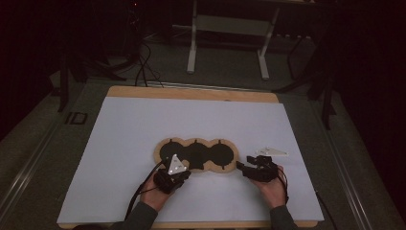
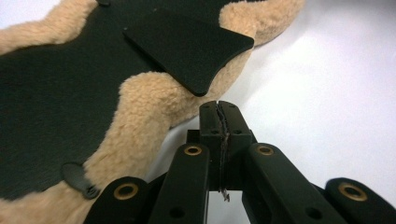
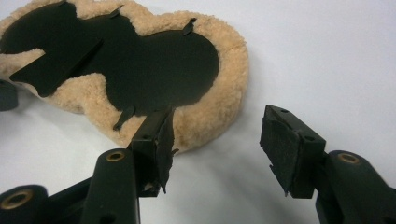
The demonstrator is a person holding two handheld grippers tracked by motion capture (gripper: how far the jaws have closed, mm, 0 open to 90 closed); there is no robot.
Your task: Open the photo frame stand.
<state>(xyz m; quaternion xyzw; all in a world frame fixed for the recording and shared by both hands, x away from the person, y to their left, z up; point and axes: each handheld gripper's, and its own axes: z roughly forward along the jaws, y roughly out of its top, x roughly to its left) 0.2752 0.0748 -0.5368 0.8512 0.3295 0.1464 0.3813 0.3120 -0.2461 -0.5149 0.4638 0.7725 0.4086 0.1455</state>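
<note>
The left gripper (image 2: 218, 109) was clenched on nothing, just short of the fleece pad (image 1: 196, 155) lying flat mid-counter (image 1: 119, 143). The right gripper (image 3: 219, 140) stood released beside the pad's end. Risk: closed jaws could nudge the loose black flap (image 2: 189, 46) or slide the pad rather than grasping it.

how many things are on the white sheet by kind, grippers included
fleece-edged black pad with three lobes: 1
loose black flap lying on that pad: 1
grippers: 2, the left gripper with jaws shut, the right gripper with jaws open
total: 4
</note>
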